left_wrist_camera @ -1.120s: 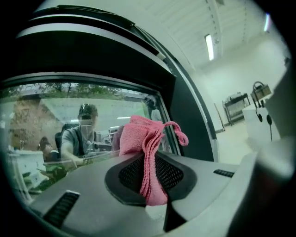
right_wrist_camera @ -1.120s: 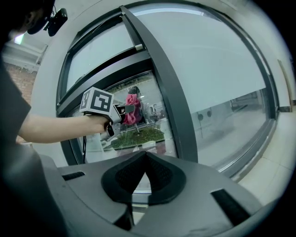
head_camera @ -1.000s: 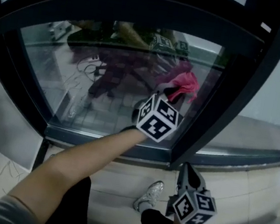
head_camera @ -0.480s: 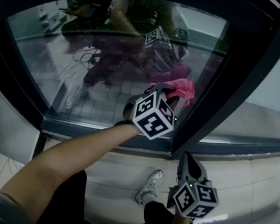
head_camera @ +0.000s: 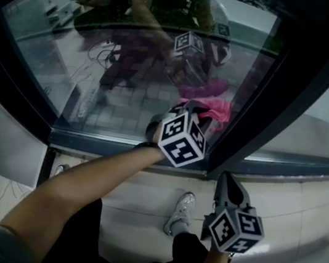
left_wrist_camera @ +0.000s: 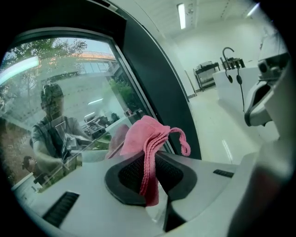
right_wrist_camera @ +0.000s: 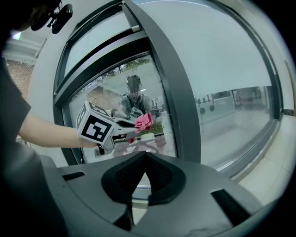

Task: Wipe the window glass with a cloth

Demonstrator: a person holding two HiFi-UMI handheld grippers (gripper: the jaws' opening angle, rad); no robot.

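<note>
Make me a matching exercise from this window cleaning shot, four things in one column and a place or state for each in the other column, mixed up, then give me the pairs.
Things
1. pink cloth
2. right gripper
3. window post
4. white shoe

Place or state
A. on the floor below the sill
B. shut, holding nothing, held low
C. dark, just right of the cloth
D. pinched in the jaws of the left gripper, up at the glass

Pairs: 1-D, 2-B, 3-C, 4-A
</note>
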